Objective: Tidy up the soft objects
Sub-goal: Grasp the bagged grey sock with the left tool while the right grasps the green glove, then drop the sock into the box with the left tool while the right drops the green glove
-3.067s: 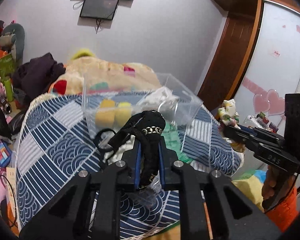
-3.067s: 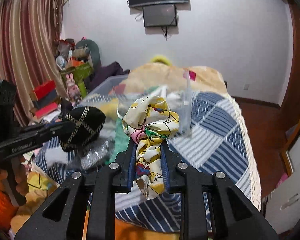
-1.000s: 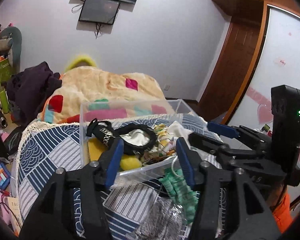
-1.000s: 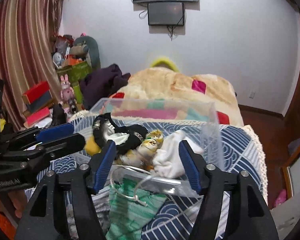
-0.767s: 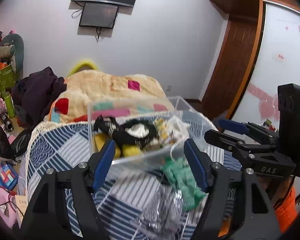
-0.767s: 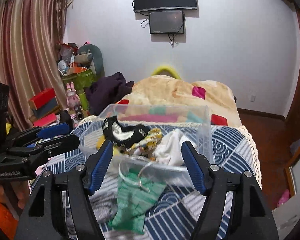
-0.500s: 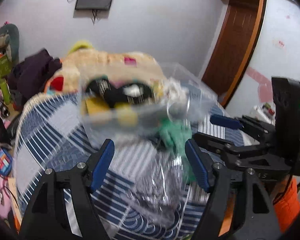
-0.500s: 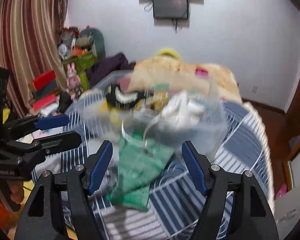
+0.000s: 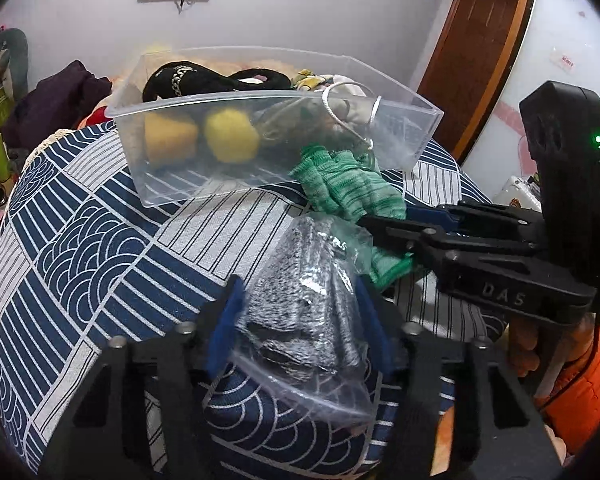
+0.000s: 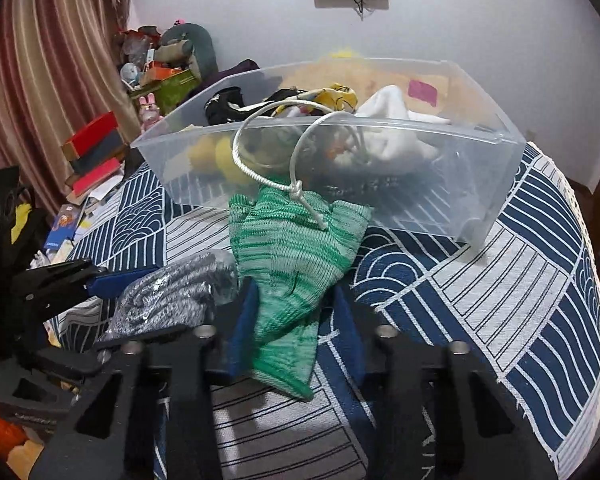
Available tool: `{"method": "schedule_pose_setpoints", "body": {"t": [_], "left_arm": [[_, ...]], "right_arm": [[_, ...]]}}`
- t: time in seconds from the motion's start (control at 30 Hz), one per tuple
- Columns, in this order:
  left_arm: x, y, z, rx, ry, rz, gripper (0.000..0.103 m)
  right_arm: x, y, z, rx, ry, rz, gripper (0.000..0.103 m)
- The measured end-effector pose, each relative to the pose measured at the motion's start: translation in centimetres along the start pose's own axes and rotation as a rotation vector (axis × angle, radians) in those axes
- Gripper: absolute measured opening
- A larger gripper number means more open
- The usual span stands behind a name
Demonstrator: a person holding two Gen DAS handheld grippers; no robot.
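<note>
A clear plastic bin (image 9: 396,104) (image 10: 480,184) sits on the blue patterned bedspread and holds a black hair band (image 9: 180,78), yellow plush pieces (image 9: 230,140), a floral cloth (image 10: 340,98) and a white cloth (image 10: 392,120). In front of it lie green knit gloves (image 9: 348,188) (image 10: 296,256) tied with a white cord (image 10: 256,168), and grey gloves in a clear bag (image 9: 304,312) (image 10: 168,300). My left gripper (image 9: 300,320) is open with its fingers either side of the grey gloves. My right gripper (image 10: 296,320) (image 9: 412,232) is open around the green gloves.
The bedspread (image 9: 80,240) drops away at its rounded edges. Boxes, toys and books are piled on the floor to the left (image 10: 100,152). A dark clothes heap (image 9: 60,96) lies behind the bin. A wooden door (image 9: 480,40) stands at the right.
Both grippers let go of the black band and the floral cloth, which now lie in the bin. Both then dropped down and came close over the grey and green gloves.
</note>
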State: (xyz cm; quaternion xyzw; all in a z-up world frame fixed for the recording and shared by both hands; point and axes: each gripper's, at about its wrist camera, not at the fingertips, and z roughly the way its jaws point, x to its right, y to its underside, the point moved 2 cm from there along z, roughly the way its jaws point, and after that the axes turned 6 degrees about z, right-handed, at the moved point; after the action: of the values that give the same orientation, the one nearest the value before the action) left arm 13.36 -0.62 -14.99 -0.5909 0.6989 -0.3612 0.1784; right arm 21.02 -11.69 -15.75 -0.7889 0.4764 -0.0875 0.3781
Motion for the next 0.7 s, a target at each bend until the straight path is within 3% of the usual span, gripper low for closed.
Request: {"method": "schedule_pose_setpoints", "body": {"t": [0.07, 0.17, 0.4, 0.7], "left_arm": [[-0.2, 0.1, -0.2, 0.006, 0.009, -0.012, 0.035], [-0.5, 0.1, -1.1, 0.022, -0.006, -0.016, 0.031], [-1.3, -1.3, -4.5, 0.111, -0.041, -0.021, 0.031], [-2.1, -6.0, -9.0, 0.269, -0.092, -0.01, 0.031]], "right_arm": [[0.1, 0.2, -0.4, 0.008, -0.004, 0.002, 0.017], [0.3, 0.6, -1.4, 0.025, -0.01, 0.006, 0.014], [0.9, 0.4, -5.4, 0.119, 0.0, 0.017, 0.013], [1.0, -2.3, -9.1, 0.265, 0.042, 0.002, 0.013]]}}
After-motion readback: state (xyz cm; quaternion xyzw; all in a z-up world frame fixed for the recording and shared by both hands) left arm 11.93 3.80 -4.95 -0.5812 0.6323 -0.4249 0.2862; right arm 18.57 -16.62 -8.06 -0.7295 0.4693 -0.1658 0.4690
